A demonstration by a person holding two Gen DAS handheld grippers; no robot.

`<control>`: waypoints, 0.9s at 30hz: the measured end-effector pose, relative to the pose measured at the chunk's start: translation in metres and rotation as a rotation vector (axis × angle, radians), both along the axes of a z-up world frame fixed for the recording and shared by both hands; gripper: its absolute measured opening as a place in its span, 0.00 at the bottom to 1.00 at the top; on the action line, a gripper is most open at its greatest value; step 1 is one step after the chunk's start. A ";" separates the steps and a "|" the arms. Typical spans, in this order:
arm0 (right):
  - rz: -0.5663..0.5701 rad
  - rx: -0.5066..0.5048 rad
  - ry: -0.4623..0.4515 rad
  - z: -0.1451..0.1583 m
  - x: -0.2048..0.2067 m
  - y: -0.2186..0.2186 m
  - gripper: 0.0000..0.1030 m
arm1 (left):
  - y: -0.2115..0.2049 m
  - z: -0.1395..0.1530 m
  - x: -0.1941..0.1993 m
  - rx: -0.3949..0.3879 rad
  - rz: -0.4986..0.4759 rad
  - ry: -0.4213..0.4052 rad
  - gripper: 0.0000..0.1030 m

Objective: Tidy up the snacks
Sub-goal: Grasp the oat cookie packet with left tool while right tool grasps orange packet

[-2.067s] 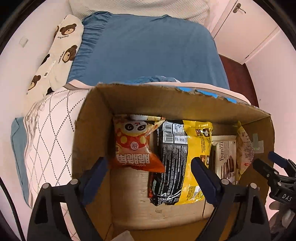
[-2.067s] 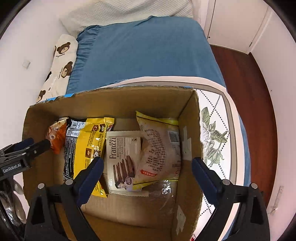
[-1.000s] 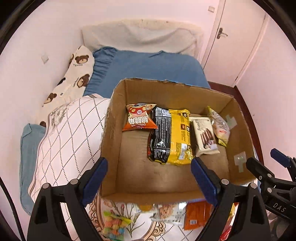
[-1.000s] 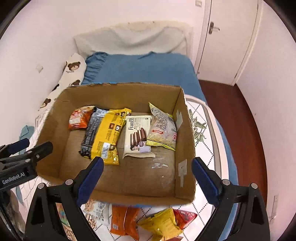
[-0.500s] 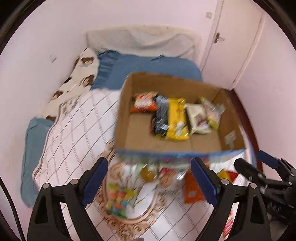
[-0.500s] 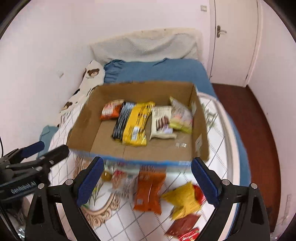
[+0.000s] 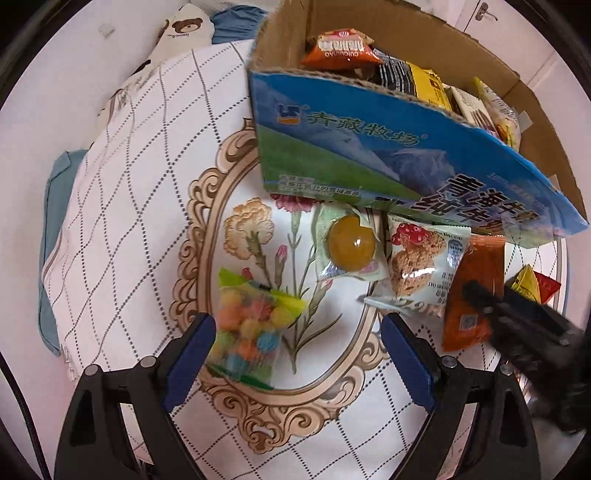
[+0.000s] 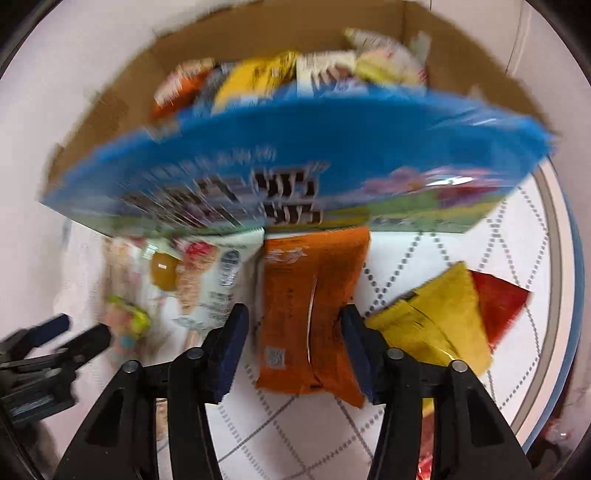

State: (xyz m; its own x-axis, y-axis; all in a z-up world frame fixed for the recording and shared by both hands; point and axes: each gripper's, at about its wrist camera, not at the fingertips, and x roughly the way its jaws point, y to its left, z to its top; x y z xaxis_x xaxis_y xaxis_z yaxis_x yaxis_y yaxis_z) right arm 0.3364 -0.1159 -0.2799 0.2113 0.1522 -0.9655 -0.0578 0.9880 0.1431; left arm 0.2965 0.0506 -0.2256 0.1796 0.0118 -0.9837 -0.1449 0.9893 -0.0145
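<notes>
A cardboard box [image 7: 406, 147] with a blue printed front holds several snack packs and stands on a white patterned quilt. Loose snacks lie in front of it: a bag of coloured candy [image 7: 251, 328], a pack with a yellow jelly [image 7: 351, 243], an oat bar pack [image 7: 421, 269] and an orange packet [image 7: 476, 291]. My left gripper [image 7: 295, 350] is open and empty, low over the quilt beside the candy bag. My right gripper [image 8: 295, 347] is partly closed with its jaws on either side of the orange packet [image 8: 310, 302]. The right wrist view is blurred.
A yellow packet [image 8: 436, 317] and a red packet [image 8: 498, 302] lie right of the orange one. A bear-print pillow [image 7: 177, 33] and a blue sheet lie behind the quilt. The right gripper shows at the right of the left wrist view [image 7: 517, 325].
Both grippers have pulled back from over the box and dropped low to the loose snacks in front of it. The right jaws have narrowed around the orange packet.
</notes>
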 end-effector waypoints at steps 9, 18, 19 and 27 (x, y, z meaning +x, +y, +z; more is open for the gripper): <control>-0.030 0.002 0.051 -0.013 -0.033 -0.028 0.51 | -0.058 -0.021 0.031 -0.079 -0.156 0.055 0.89; -0.098 0.034 0.083 -0.017 -0.060 -0.050 0.51 | -0.100 -0.046 0.051 -0.067 -0.267 0.107 0.51; -0.099 0.034 0.085 -0.017 -0.062 -0.050 0.51 | -0.100 -0.047 0.048 -0.073 -0.264 0.105 0.51; -0.070 0.044 0.119 -0.023 -0.082 -0.039 0.51 | -0.072 -0.057 -0.020 -0.093 -0.193 0.144 0.46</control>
State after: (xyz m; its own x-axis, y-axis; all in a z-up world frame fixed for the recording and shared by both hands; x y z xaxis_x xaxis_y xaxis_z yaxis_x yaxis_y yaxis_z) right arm 0.2548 -0.1550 -0.3031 0.1077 0.1842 -0.9770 0.0314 0.9816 0.1886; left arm 0.2766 -0.0216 -0.2821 0.0277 -0.1006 -0.9945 0.0393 0.9943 -0.0995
